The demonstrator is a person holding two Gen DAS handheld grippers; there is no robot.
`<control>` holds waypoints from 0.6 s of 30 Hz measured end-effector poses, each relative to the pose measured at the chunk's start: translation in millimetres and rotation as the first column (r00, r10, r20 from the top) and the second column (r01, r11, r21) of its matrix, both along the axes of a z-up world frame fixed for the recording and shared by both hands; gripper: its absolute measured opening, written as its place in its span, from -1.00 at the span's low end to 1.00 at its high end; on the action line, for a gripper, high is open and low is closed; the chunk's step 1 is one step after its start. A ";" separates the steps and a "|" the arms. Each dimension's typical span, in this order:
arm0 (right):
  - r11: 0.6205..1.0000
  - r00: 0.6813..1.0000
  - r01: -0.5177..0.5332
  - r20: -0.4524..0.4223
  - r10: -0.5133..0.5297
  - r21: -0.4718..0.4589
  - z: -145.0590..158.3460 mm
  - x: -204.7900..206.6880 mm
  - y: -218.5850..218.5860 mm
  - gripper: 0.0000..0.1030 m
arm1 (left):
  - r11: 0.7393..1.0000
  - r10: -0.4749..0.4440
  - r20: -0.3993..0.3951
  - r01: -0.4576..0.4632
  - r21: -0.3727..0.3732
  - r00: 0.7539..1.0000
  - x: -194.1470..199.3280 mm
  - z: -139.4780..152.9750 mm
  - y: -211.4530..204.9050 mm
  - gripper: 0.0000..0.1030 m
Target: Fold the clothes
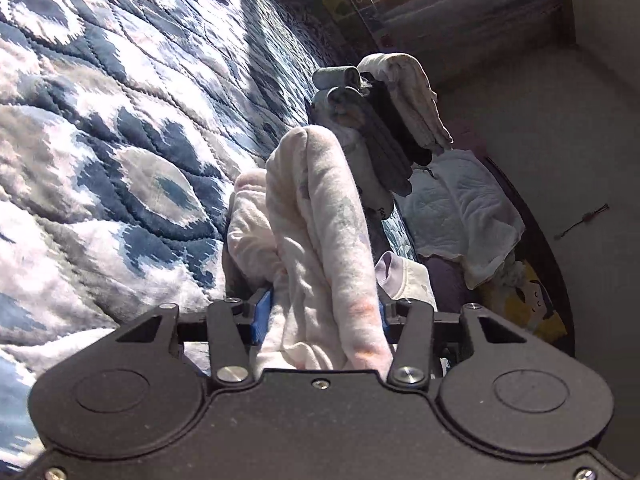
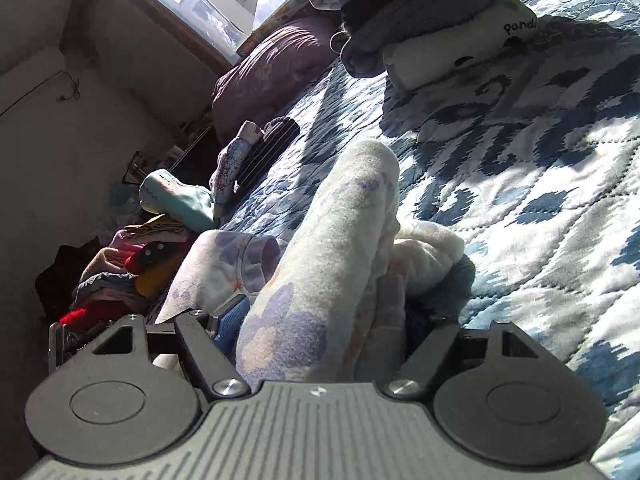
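- left gripper [image 1: 320, 316] clamped on bunched pale floral garment [image 1: 316, 216], fabric bulging up between blue pads [image 1: 262, 312]
- right gripper [image 2: 316, 320] gripping same floral garment [image 2: 324, 240], held just above quilted blue-white bedspread [image 2: 540, 200]
- folded clothes stack [image 2: 420, 12] farther up bed

The quilted bedspread [image 1: 120, 120] is navy and white ikat; the soft fleece garment [image 2: 320, 248] is cream with lilac and peach flowers; the far pillow [image 2: 272, 68] is mauve.
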State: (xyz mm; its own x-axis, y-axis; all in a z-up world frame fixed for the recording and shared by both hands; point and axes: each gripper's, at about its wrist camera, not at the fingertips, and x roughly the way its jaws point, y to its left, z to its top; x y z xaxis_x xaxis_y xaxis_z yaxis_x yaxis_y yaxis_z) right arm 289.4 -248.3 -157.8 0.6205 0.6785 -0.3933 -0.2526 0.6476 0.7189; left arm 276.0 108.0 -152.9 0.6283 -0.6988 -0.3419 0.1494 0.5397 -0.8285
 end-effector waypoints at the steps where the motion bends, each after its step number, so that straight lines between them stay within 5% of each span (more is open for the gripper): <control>1: 1.000 1.000 -0.005 0.020 0.005 0.016 4.5 5.0 -1.9 0.34 | 1.000 -0.004 0.018 0.004 -0.002 1.000 3.2 3.5 0.2 -0.16; 12: 0.997 0.961 -0.046 0.276 0.027 0.064 55.6 95.6 11.5 0.24 | 0.996 0.084 0.226 -0.076 -0.046 0.970 75.5 44.3 17.0 -0.19; 18: 0.999 0.976 -0.024 0.213 0.034 -0.049 37.1 153.1 32.1 0.24 | 0.987 0.154 0.175 -0.158 0.006 0.972 117.5 29.7 29.4 -0.14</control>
